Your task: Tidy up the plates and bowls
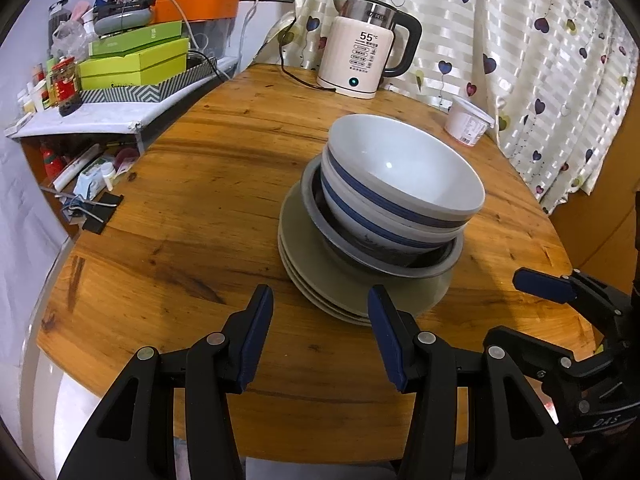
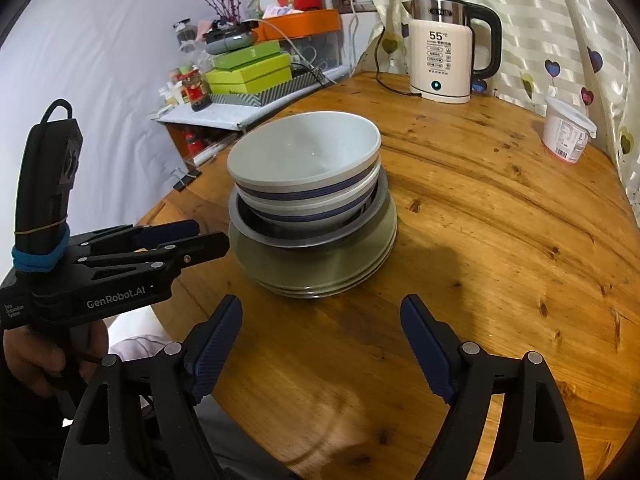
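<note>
On the round wooden table [image 1: 200,208] stands one stack: several grey-green plates [image 1: 320,276] at the bottom, a metal bowl [image 1: 360,256] on them, and two white bowls with blue stripes [image 1: 400,172] nested on top. The same stack of plates [image 2: 312,268] and white bowls [image 2: 304,152] shows in the right wrist view. My left gripper [image 1: 321,290] is open just in front of the plates' near edge, holding nothing. To its right, my right gripper [image 2: 322,300] is also open and empty, short of the stack. A hand [image 2: 44,356] holds the left gripper [image 2: 196,236].
A cream electric kettle [image 1: 360,60] with its cord stands at the table's far side, with a white plastic tub [image 1: 468,124] to its right by the heart-patterned curtain [image 1: 540,60]. On the left, a cluttered shelf [image 1: 80,120] carries green boxes [image 1: 132,64]. Black binder clips [image 1: 100,212] lie at the left table edge.
</note>
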Demonstrator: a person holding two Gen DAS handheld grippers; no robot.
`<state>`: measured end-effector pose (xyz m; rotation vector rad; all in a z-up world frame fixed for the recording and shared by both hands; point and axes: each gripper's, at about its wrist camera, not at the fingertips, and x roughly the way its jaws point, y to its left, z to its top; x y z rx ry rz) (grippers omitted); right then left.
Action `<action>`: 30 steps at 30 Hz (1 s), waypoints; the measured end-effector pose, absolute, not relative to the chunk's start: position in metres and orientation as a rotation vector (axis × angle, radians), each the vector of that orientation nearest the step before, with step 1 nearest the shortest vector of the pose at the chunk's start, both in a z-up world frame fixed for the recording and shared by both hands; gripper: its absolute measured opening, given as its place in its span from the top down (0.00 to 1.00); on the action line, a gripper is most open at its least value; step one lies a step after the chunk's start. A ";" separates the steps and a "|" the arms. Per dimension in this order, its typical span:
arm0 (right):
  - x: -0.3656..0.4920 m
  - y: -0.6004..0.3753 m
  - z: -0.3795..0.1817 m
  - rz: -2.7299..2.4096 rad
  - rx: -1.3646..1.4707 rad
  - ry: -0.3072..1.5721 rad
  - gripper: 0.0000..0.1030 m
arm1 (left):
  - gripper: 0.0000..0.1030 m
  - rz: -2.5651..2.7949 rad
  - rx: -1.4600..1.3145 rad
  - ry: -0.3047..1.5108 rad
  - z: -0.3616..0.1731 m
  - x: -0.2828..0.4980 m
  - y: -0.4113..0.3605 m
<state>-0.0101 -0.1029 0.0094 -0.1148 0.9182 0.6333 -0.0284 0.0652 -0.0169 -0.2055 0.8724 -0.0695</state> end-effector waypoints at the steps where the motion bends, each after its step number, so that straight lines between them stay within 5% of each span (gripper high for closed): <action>1: -0.010 -0.103 0.009 0.633 -0.115 0.919 0.20 | 0.51 -0.069 -0.204 0.871 -0.017 -0.029 0.065; 30: -0.009 -0.102 0.007 0.634 -0.112 0.924 0.20 | 0.51 -0.036 -0.162 0.888 -0.017 -0.028 0.057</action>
